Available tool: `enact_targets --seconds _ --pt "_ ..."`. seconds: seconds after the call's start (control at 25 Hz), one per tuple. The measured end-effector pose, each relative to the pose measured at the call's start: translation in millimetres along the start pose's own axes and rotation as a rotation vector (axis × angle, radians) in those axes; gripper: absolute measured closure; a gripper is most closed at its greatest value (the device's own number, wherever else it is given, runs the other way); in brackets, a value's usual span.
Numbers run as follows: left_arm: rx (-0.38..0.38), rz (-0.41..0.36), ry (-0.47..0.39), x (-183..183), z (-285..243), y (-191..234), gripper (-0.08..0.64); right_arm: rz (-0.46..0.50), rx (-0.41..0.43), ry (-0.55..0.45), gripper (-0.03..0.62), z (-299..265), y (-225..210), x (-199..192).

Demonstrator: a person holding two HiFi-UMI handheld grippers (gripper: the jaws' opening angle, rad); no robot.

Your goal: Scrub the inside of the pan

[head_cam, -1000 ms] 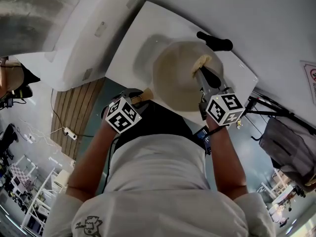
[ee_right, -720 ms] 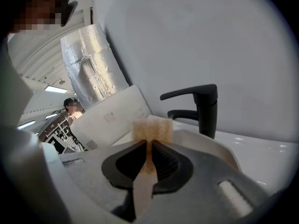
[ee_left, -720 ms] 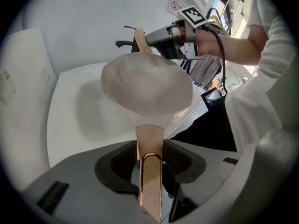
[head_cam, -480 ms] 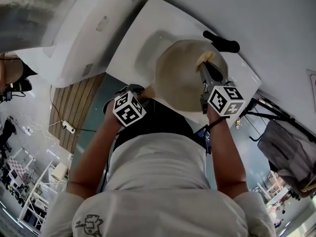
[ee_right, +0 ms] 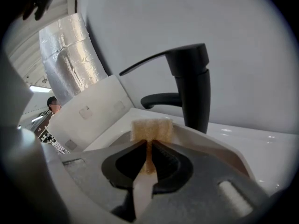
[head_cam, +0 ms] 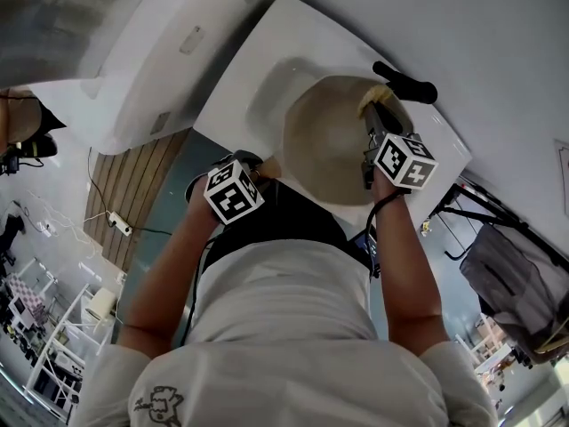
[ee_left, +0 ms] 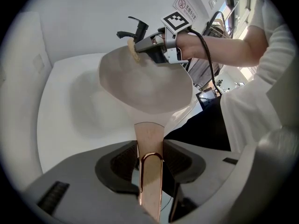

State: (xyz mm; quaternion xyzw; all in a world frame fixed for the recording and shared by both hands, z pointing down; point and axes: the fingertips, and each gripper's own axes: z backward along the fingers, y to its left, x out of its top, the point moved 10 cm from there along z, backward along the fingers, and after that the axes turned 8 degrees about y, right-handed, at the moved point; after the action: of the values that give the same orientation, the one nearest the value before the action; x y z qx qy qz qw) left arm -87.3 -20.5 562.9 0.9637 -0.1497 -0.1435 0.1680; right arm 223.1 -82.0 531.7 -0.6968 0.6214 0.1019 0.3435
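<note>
A beige pan (head_cam: 324, 145) is held tilted over the white sink (head_cam: 267, 78). My left gripper (head_cam: 255, 173) is shut on the pan's copper-coloured handle (ee_left: 150, 171), which runs between its jaws in the left gripper view (ee_left: 150, 149). My right gripper (head_cam: 374, 121) is shut on a tan sponge (ee_right: 151, 129). The sponge (head_cam: 374, 98) presses on the pan's inside near its far rim, close to the black tap. In the left gripper view the pan's inside (ee_left: 145, 85) faces the camera, with the right gripper (ee_left: 140, 46) and the sponge (ee_left: 132, 49) at its top edge.
A black tap (ee_right: 189, 85) stands just beyond the sponge, at the sink's back edge (head_cam: 406, 83). A white wall rises behind it. A silver foil-wrapped duct (ee_right: 70, 55) stands left of the sink. Wooden flooring (head_cam: 133, 194) lies at the left below the counter.
My right gripper has slid the sponge across the pan's inside toward the far rim by the tap. The left gripper has kept its hold on the handle.
</note>
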Motion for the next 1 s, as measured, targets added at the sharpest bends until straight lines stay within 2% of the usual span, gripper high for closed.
enact_targets --seconds 0.12,0.4,0.8,1.0 --pt "-0.006 0.003 -0.003 -0.2 0.1 -0.2 0.391 0.012 0.008 0.012 0.552 -10.4 -1.0 8.0" --pt "-0.004 -0.015 0.002 0.5 0.7 0.5 0.393 0.109 0.052 0.077 0.551 -38.6 7.7 26.7" --pt "0.012 -0.016 -0.012 -2.2 -1.1 -0.6 0.393 0.271 0.187 0.194 0.551 -77.0 50.6 18.5" --pt "0.005 -0.021 -0.012 -3.7 -0.3 -0.8 0.393 0.288 0.239 0.235 0.551 -88.6 69.3 7.7"
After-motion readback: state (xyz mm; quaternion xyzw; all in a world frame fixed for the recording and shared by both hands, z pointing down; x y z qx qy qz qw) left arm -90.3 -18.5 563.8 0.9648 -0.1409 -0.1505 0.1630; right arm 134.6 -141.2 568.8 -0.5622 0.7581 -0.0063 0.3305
